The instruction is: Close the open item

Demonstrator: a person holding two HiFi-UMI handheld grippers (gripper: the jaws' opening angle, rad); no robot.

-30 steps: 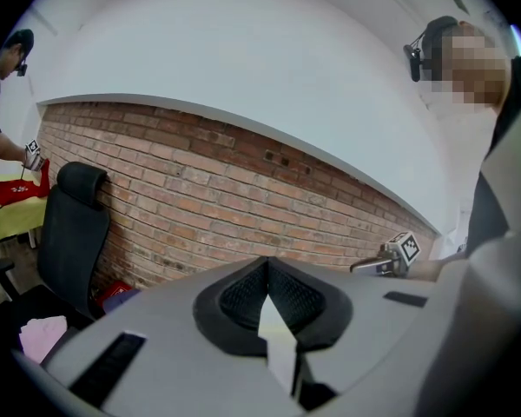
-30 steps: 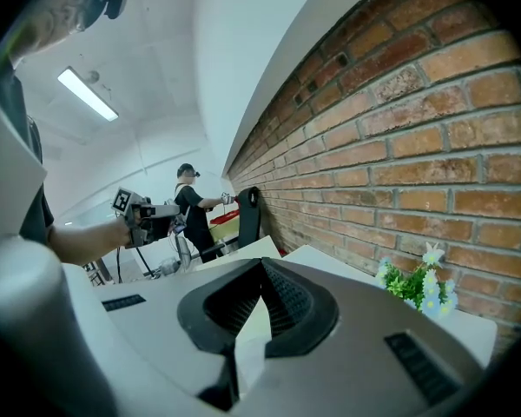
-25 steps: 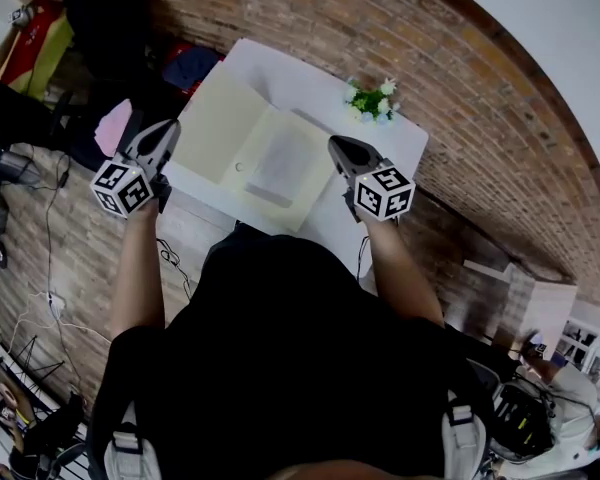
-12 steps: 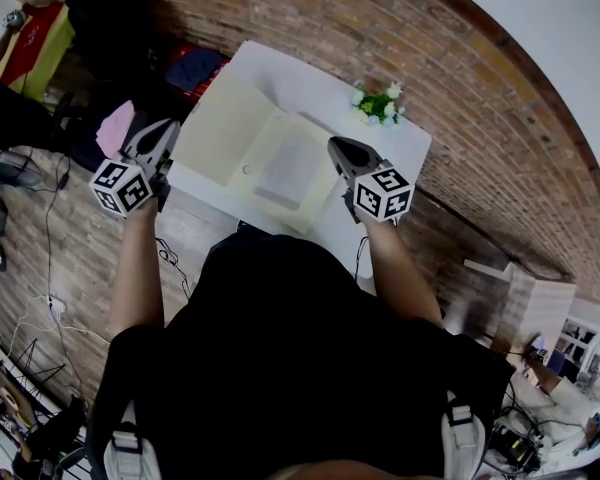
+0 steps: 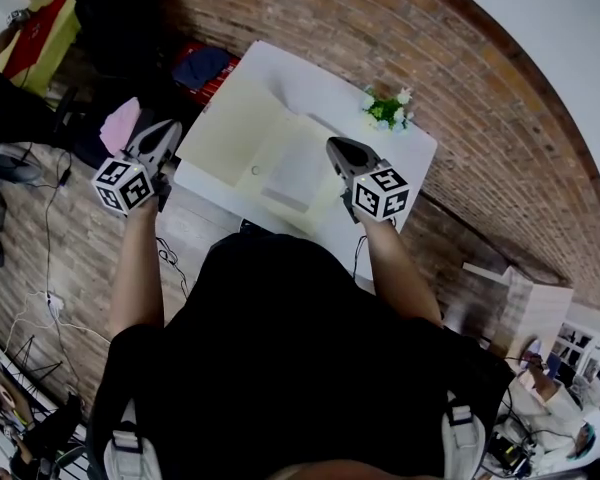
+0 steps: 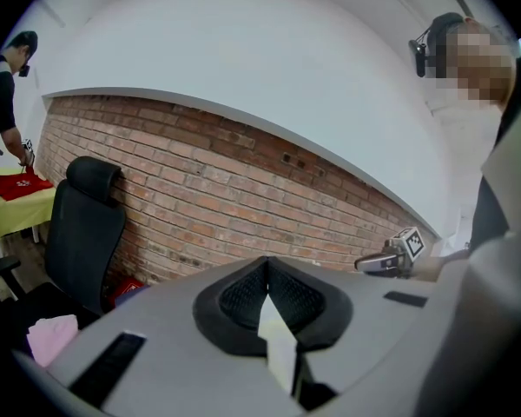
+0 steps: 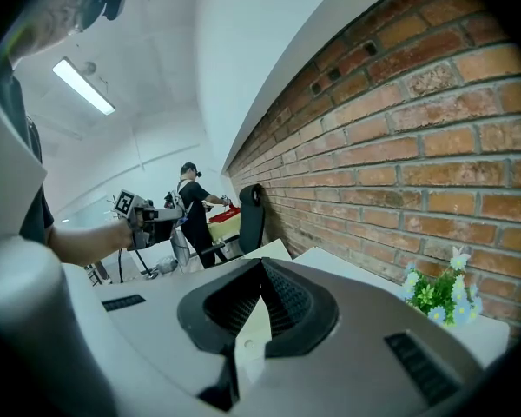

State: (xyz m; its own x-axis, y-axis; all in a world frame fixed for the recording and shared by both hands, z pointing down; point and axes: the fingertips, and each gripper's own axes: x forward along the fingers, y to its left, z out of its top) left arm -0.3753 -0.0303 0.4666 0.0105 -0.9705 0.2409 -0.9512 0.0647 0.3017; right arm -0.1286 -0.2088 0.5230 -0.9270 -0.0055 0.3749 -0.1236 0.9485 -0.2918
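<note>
- Jaws of your left gripper (image 5: 163,131) were clenched tight with nothing pinched; in the left gripper view only a sliver of cream showed in the wedge below the pads.
- Your right gripper (image 5: 336,147) had its jaws pressed together too, gripping nothing.
- The cream folder (image 5: 242,138) lay open and flat on the white table (image 5: 310,78), both flaps spread, with a pale sheet on its right half.
- You held the left gripper just off the table's left edge, near the folder's left flap.
- You held the right gripper over the folder's right edge.
- A small bunch of flowers (image 5: 385,108) stood near the table's far right corner, apart from the folder.
- A pink cloth (image 5: 120,124) showed just beyond your left gripper.
</note>
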